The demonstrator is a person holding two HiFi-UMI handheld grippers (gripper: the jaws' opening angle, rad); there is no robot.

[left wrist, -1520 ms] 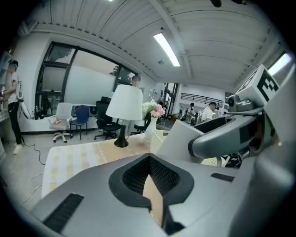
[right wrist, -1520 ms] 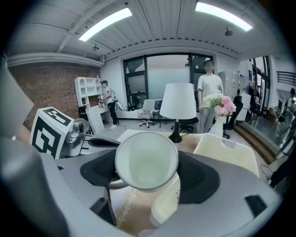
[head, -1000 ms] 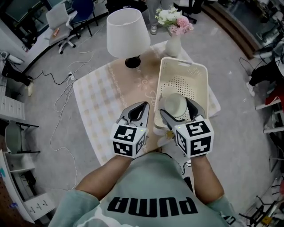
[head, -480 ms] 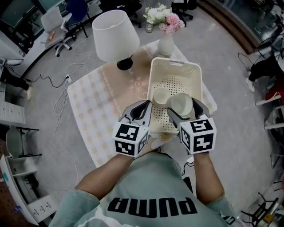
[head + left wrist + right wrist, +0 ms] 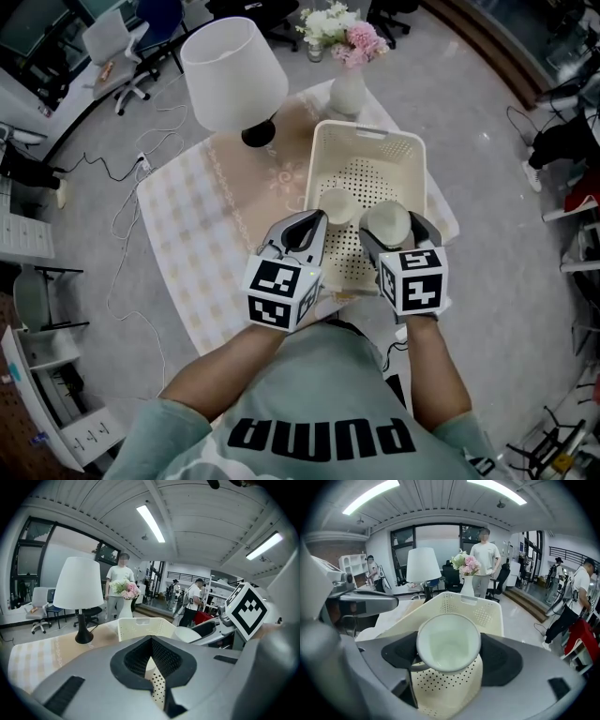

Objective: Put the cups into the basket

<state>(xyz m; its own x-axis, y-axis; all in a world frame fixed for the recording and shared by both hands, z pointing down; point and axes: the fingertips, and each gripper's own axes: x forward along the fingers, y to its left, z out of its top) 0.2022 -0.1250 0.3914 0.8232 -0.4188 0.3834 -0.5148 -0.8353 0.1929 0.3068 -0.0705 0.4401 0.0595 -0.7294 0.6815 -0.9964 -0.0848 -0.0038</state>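
A cream perforated basket (image 5: 367,133) stands on the table's right half. One white cup (image 5: 335,204) sits inside it near the left wall. My right gripper (image 5: 392,228) is shut on a second white cup (image 5: 387,221), held mouth up over the basket's near part. In the right gripper view that cup (image 5: 448,641) fills the gap between the jaws of the right gripper (image 5: 448,654), with the basket (image 5: 461,600) beyond. My left gripper (image 5: 315,219) is shut and empty at the basket's near left corner. In the left gripper view, the left gripper (image 5: 152,674) points at the basket (image 5: 140,628).
A white-shaded lamp (image 5: 232,73) and a white vase of flowers (image 5: 345,86) stand at the table's far side. A checked cloth (image 5: 202,225) covers the table. Cables and office chairs lie on the floor to the left. People stand in the background of the gripper views.
My right gripper has carried the cup forward from the basket's near rim to over its inside. The left gripper moved up to the basket's corner. The cup in the basket came into view.
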